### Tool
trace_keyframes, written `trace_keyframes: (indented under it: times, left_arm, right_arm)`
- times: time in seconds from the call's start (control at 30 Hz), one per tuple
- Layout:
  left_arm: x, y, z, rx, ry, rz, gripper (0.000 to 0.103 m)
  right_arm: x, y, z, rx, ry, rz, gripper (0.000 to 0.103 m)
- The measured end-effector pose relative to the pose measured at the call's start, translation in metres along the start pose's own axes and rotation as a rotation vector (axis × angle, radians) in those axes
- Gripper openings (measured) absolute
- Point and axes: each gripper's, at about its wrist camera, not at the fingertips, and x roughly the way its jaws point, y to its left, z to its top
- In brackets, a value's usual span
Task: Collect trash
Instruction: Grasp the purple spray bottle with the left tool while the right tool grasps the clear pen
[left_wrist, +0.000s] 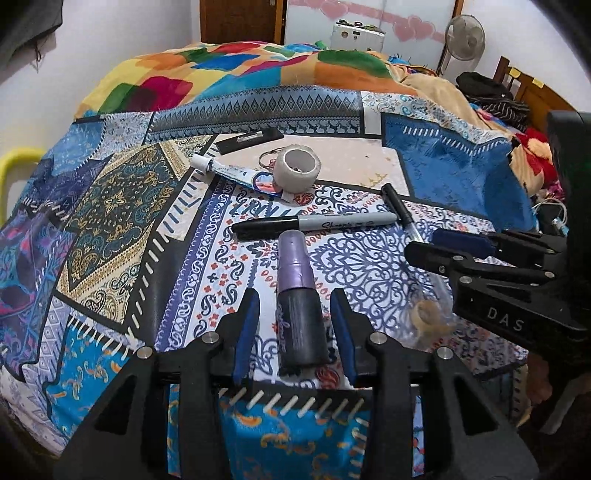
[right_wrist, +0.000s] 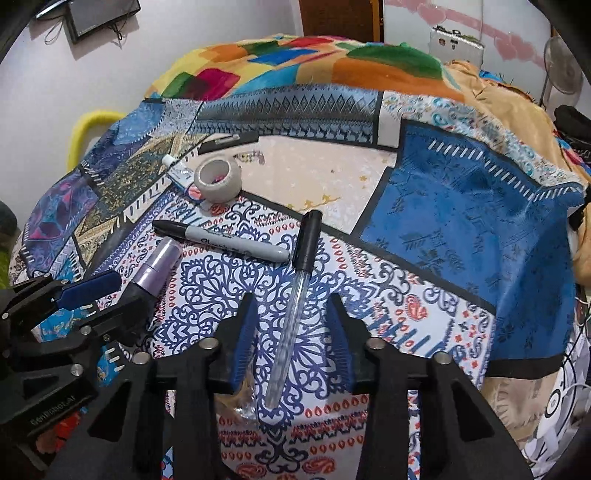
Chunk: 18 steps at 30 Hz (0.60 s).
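A purple spray bottle (left_wrist: 297, 314) lies on the patterned bedsheet (left_wrist: 122, 206) between the fingers of my left gripper (left_wrist: 295, 291). There is a gap on each side, so this gripper is open. A clear pen with a black cap (right_wrist: 295, 295) lies lengthwise between the fingers of my right gripper (right_wrist: 291, 297), which is also open and not touching it. Beside the pen lies a crumpled clear plastic wrapper (left_wrist: 428, 314), partly under the right gripper's left finger (right_wrist: 243, 332). The two grippers hang side by side over the sheet's near edge.
A black and grey marker (left_wrist: 314, 223) lies crosswise just beyond both grippers. Further back are a white tape roll (left_wrist: 297, 168), a small tube (left_wrist: 236, 173), a key ring (left_wrist: 269, 158) and a flat black strip (left_wrist: 251, 140). A colourful blanket (left_wrist: 221, 74) is heaped behind.
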Motion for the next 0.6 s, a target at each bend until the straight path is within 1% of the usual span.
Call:
trace_keyframes:
  times: [0.1, 0.17, 0.2, 0.27, 0.33, 0.4, 0.6]
  left_arm:
    - [0.006, -0.001, 0.001, 0.003, 0.003, 0.007, 0.038]
    - [0.01, -0.001, 0.0, -0.001, 0.007, 0.016, 0.038]
    - [0.012, 0.0, 0.001, -0.007, 0.011, 0.018, 0.038]
    - [0.016, 0.002, 0.0, -0.022, 0.021, 0.017, 0.033]
    - [0.017, 0.002, 0.001, -0.027, 0.016, 0.025, 0.031]
    - [0.016, 0.001, 0.002, -0.029, 0.012, 0.032, 0.025]
    - [0.008, -0.001, 0.0, -0.027, 0.02, 0.005, 0.025]
  right_arm:
    - [0.002, 0.002, 0.0, -0.01, -0.015, -0.018, 0.026]
    - [0.003, 0.003, 0.0, -0.016, -0.02, -0.04, 0.016]
    - [0.003, 0.003, 0.0, -0.017, -0.023, -0.052, 0.014]
    - [0.003, -0.001, 0.0, -0.005, -0.025, -0.051, 0.009]
    - [0.003, -0.007, 0.001, 0.025, -0.022, -0.031, 0.008]
    - [0.002, -0.01, 0.001, 0.043, -0.017, -0.016, 0.008]
    - [-0.013, -0.01, -0.002, 0.046, -0.032, -0.027, 0.008]
